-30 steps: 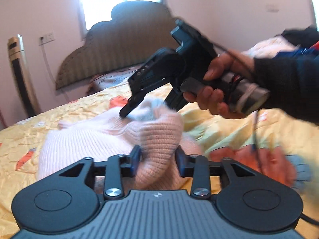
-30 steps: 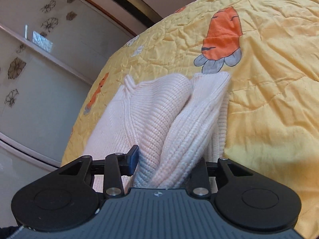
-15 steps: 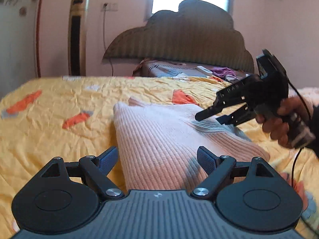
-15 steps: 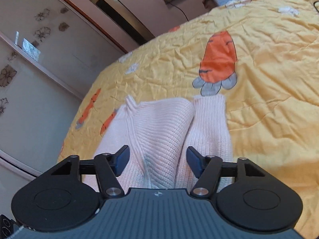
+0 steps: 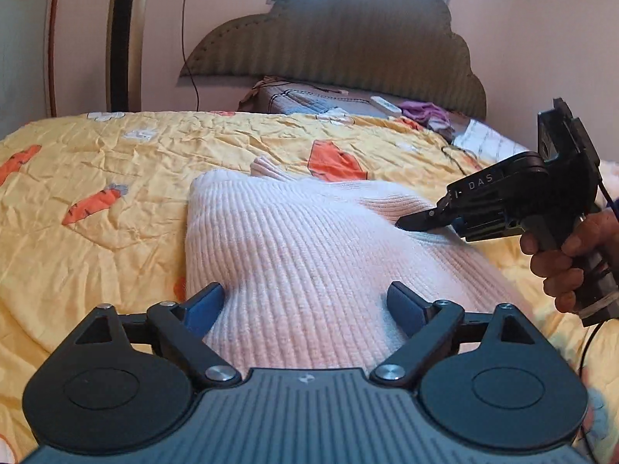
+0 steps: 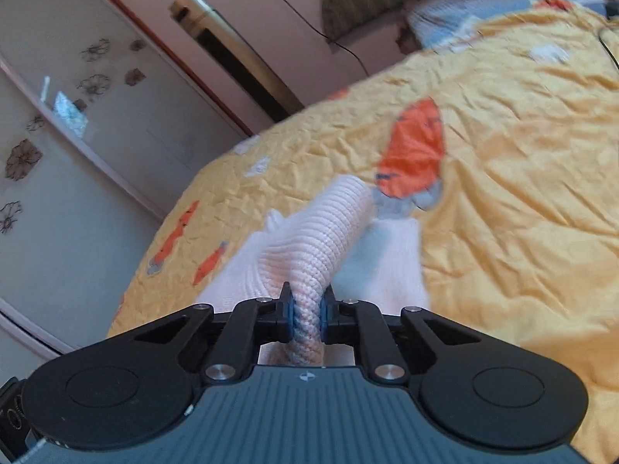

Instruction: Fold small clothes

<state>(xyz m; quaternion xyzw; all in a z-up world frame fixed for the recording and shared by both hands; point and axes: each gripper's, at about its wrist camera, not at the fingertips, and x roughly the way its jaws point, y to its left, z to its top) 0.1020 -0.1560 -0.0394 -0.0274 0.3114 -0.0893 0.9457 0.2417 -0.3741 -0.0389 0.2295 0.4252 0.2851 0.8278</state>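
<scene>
A pale pink ribbed knit sweater (image 5: 309, 247) lies partly folded on the yellow carrot-print bedspread (image 5: 116, 162). My left gripper (image 5: 305, 305) is open, its blue-padded fingers straddling the near end of the sweater without pinching it. My right gripper (image 6: 307, 311) is shut on a bunched fold of the sweater (image 6: 321, 239). In the left wrist view the right gripper (image 5: 402, 224) shows at the sweater's right edge, held by a hand.
A dark scalloped headboard (image 5: 348, 38) and a grey pillow (image 5: 309, 96) with a remote and purple cloth sit at the far end. A tall floor unit (image 5: 123, 34) stands by the wall. Mirrored wardrobe doors (image 6: 77, 116) flank the bed.
My right gripper went from open around the sweater's fold to shut on it. My left gripper stays open after letting go a second ago, and has moved closer over the sweater.
</scene>
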